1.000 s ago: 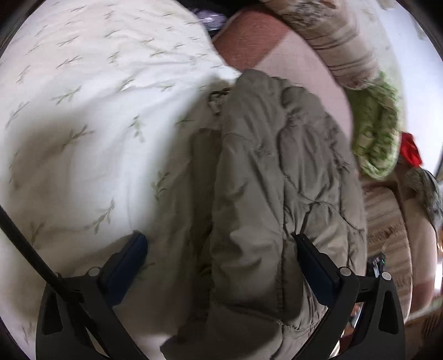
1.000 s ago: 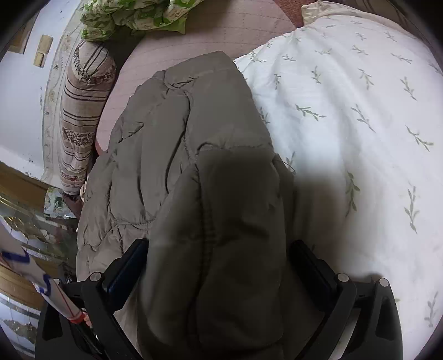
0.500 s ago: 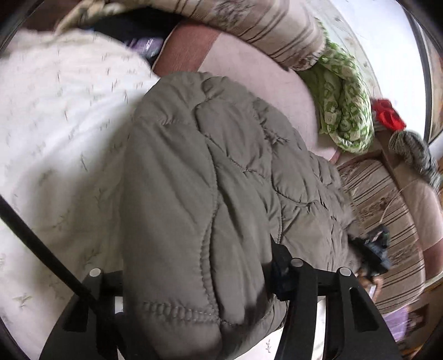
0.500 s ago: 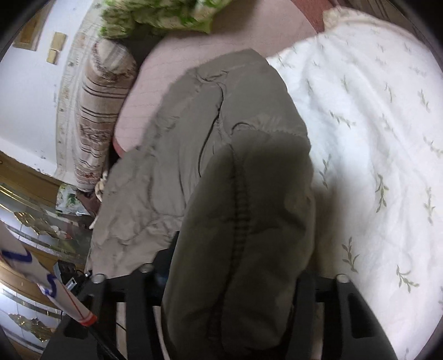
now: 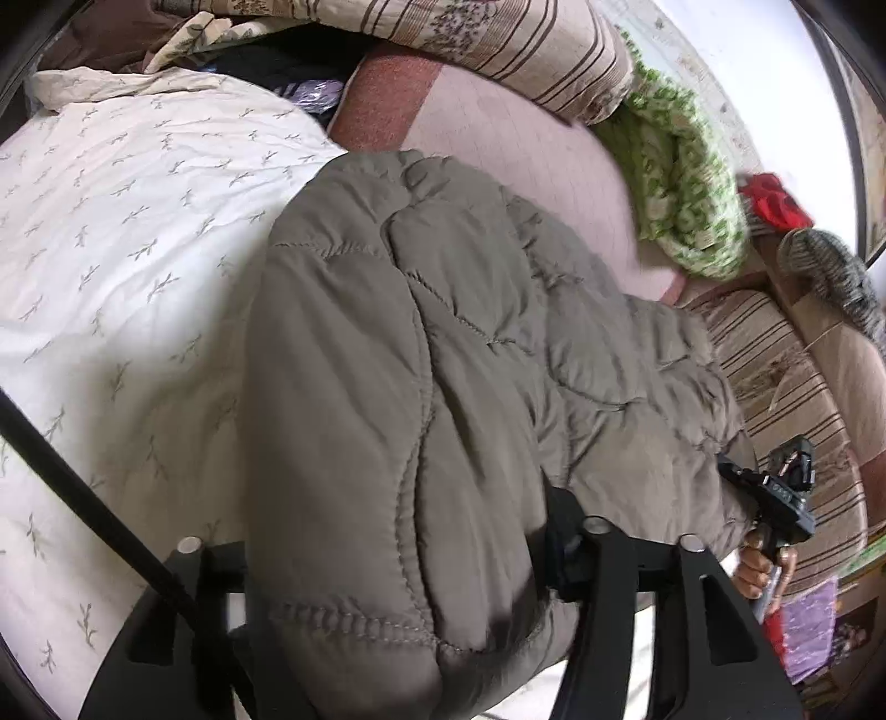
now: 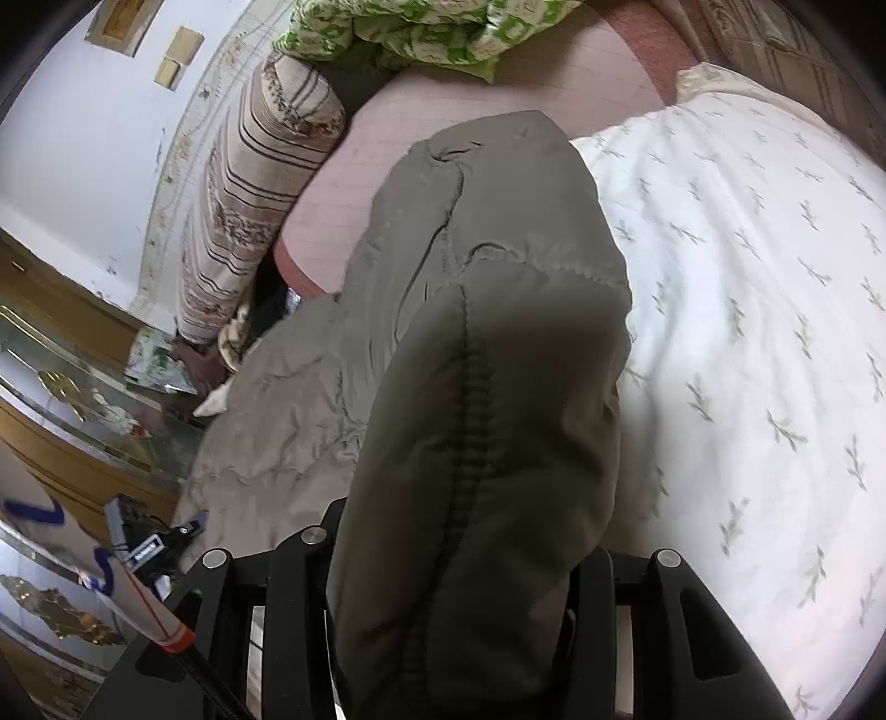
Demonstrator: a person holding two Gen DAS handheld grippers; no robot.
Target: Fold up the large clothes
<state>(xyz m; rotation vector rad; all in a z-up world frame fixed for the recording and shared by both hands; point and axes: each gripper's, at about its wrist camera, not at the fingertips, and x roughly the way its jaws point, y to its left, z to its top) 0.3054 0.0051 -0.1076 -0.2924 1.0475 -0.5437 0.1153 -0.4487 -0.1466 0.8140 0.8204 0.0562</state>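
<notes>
A padded grey jacket (image 5: 443, 387) is seen spread over the bed, and everything else can be placed off it. To its left, the white leaf-print duvet (image 5: 138, 249) is lying flat on the bed; beyond its far edge, the pink sheet (image 5: 498, 138) is left bare, with a striped bolster (image 5: 498, 44) and a bunched green blanket (image 5: 681, 194) further back.

A thick hem of the jacket is bunched between the left tongs (image 5: 387, 587). Their jaws are easing apart a little at this moment, but the padding is still squashed between them, so it's counted as clamped. The other corner is gripped by the right tongs (image 6: 454, 587), which are closed on a fat roll of the same fabric. In the left view the person's right hand (image 5: 761, 565) can be spotted on the far right of the jacket, wrapped round its handle.

As for progress: pretty early, it would be guessed. The near edge has been picked up on both sides and is held off the bed, while the rest of the jacket is still draped down onto the sheet, lumpy and uneven. No finished crease can be made out yet. What's left, as far as can be judged: the lifted edge has to be carried across and laid over the far part, then flattened, and probably folded again into a smaller bundle.
</notes>
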